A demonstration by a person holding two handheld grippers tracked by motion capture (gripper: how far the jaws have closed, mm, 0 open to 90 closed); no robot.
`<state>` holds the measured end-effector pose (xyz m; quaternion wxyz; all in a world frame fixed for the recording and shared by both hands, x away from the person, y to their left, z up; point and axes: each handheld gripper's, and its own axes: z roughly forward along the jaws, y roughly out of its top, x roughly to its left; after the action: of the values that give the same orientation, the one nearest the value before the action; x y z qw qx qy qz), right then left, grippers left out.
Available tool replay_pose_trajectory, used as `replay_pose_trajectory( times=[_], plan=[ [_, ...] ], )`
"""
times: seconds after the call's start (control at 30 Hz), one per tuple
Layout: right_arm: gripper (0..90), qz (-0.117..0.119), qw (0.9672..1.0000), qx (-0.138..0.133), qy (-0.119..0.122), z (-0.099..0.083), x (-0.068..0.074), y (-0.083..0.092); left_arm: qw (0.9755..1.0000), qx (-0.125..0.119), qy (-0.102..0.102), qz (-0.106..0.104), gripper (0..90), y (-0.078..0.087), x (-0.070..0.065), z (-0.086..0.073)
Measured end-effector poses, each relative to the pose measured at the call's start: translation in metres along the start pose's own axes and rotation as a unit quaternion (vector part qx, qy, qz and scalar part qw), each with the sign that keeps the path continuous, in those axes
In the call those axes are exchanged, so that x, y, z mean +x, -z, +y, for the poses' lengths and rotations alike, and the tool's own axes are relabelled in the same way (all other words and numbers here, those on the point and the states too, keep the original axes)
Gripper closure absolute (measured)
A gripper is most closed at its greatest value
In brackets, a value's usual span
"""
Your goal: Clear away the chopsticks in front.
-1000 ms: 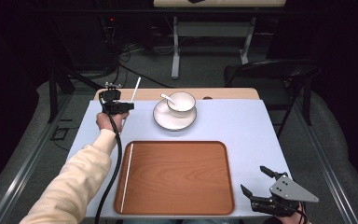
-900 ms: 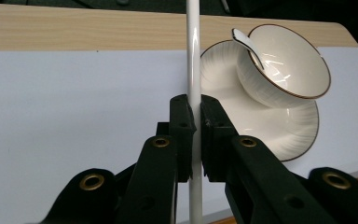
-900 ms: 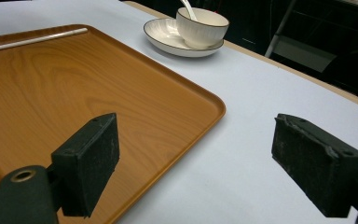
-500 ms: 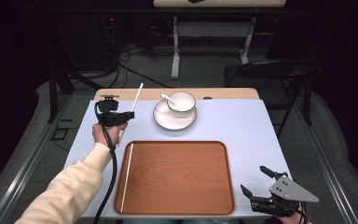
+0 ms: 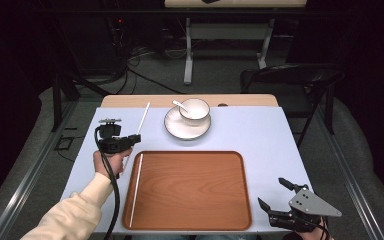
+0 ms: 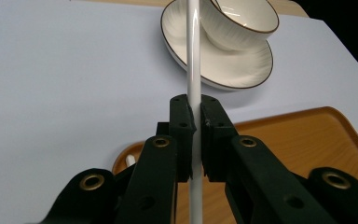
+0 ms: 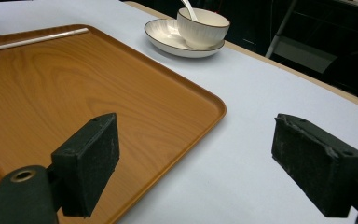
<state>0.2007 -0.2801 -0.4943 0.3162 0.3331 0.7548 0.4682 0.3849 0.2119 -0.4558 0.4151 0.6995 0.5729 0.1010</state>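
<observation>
Left tool (image 5: 136, 138), clamped on one white chopstick (image 6: 193, 56), has shifted toward 6 o'clock, nearer the tray (image 5: 190, 220); right tool (image 7: 200, 168) jaws apart. No legible markings.

White chopstick (image 5: 143, 118) in left hand-held gripper (image 5: 132, 139)

chopstick (image 6: 193, 60) | white, slim | clamped, over tray's (image 5: 190, 220) left edge
</observation>
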Motion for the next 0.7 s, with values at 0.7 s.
replay_pose_trajectory(
  times=[0.7],
  plan=[
    [14.3,0.001,1.0,0.001,0.002,0.0,0.0,0.0,0.9995,0.008,0.022,-0.024,85.0,0.007,0.001,-0.062]
  ],
)
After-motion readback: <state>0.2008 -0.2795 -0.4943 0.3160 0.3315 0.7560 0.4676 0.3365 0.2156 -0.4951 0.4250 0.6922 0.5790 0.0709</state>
